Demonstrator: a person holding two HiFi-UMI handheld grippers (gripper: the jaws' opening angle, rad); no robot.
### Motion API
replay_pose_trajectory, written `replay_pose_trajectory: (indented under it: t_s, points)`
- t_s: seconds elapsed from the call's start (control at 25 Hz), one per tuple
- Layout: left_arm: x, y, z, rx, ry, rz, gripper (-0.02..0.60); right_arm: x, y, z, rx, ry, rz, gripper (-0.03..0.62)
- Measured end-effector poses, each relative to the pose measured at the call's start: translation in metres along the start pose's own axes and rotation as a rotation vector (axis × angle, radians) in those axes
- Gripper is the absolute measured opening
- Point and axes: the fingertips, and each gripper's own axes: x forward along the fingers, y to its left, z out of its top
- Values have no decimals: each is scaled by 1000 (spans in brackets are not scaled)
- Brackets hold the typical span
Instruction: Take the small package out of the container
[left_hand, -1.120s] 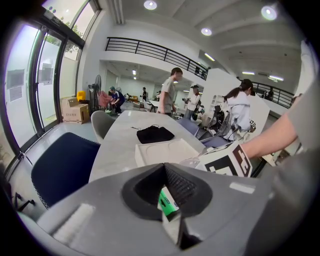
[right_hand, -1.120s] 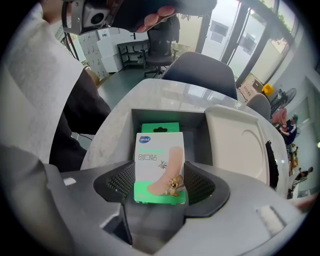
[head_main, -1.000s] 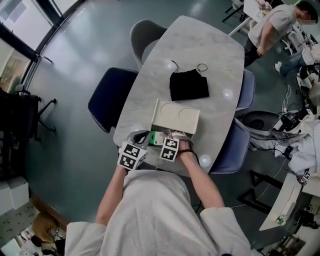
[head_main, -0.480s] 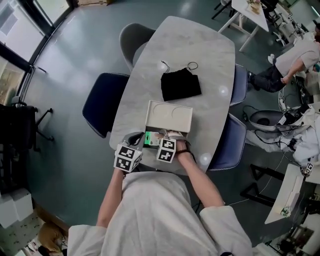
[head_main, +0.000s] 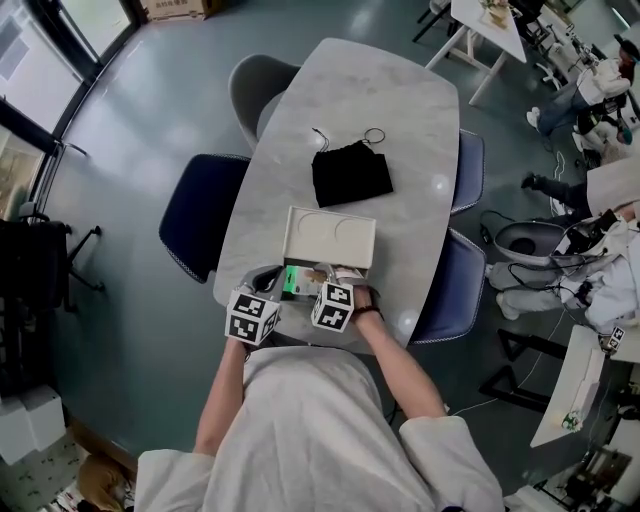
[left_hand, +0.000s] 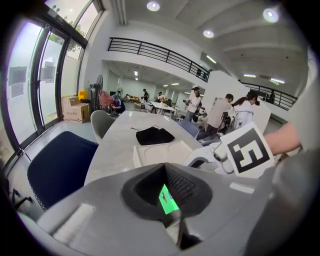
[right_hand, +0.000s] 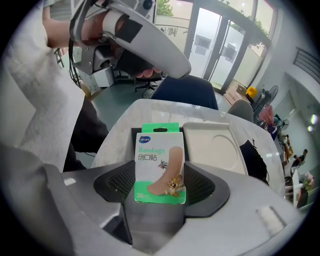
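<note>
I'm clamping my R gripper (right_hand: 160, 189) on the small pkg (right_hand: 159, 162), a green-and-white bandage box. It's standing upright btwn my pads (right_hand: 204, 186), w/ its printed face toward the R gripper cam and its hang-tab end up. I'm holding it at the near end of the table (head_main: 385, 100), just beside the near-left corner of the cream container (head_main: 318, 228) and outside its rim. Can't tell if it's touching the tabletop.

My L gripper (left_hand: 168, 196) is hovering just left of the pkg w/ fingers pressed together, gripping nothing. Only a green sliver of the pkg is showing thru the hollow btwn its pads.

A black pouch (head_main: 350, 172) is lying just beyond the container, and a blue chair (head_main: 195, 228) is standing at the table's left side.
</note>
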Motion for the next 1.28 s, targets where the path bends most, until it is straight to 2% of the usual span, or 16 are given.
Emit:
replay_pose_trajectory:
  t_s: [0.28,0.48,0.64,0.96,1.28]
  points:
    - [-15,-11,5,-8,-7,17,52,-28,2,10,84,-90,-23,295]
    - [-17,-7,4,-55,-21,19,52,-35,-5,11,156,-139,-32,295]
    - [-22,1,5,-114,-47,31,52,-48,-13,15,272,-216,-55,295]
    - [-23,-1,4,-132,-64,42,52,-71,-37,23,456,-372,-114,295]
    - [-23,-8,3,-139,-77,57,52,-101,-49,37,505,-520,-169,295]
